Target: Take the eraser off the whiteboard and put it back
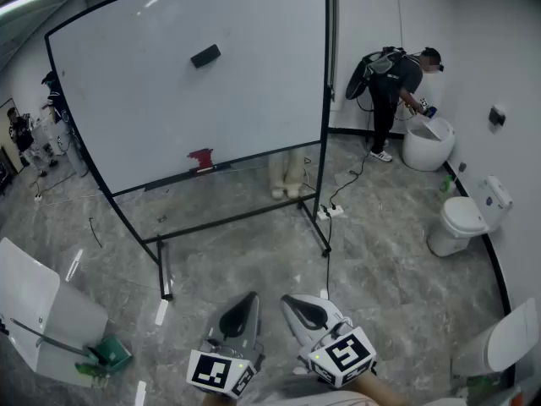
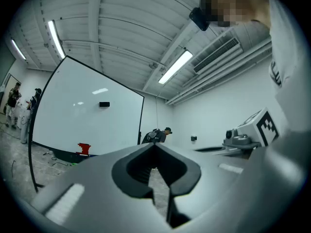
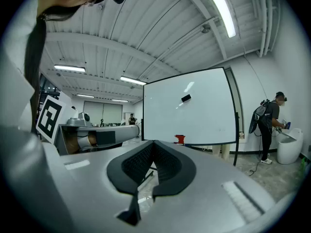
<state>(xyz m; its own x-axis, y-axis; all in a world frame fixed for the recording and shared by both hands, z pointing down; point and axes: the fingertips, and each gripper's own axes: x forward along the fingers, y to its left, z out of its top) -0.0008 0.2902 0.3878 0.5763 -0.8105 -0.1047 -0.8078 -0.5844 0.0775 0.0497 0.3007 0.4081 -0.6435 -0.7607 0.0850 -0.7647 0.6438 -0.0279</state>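
One black eraser clings to the upper middle of the whiteboard, slightly tilted and well clear of the black frame. Lower down, a red object sits on the board's tray rail; I cannot tell what it is. The whiteboard stands on its black legs on the grey marbled floor.

Both of my tools are well apart from the board, side by side at the bottom of the head view and pointing toward it. My left hand-held gripper has its jaws closed tip to tip with nothing between them. My right hand-held gripper is the same, tips meeting and empty.

To the right of the board, a person with a backpack bends over a white toilet by the wall. A second toilet stands nearer along that wall. A white power strip lies on the floor by the board's right foot. Other people stand at the far left.
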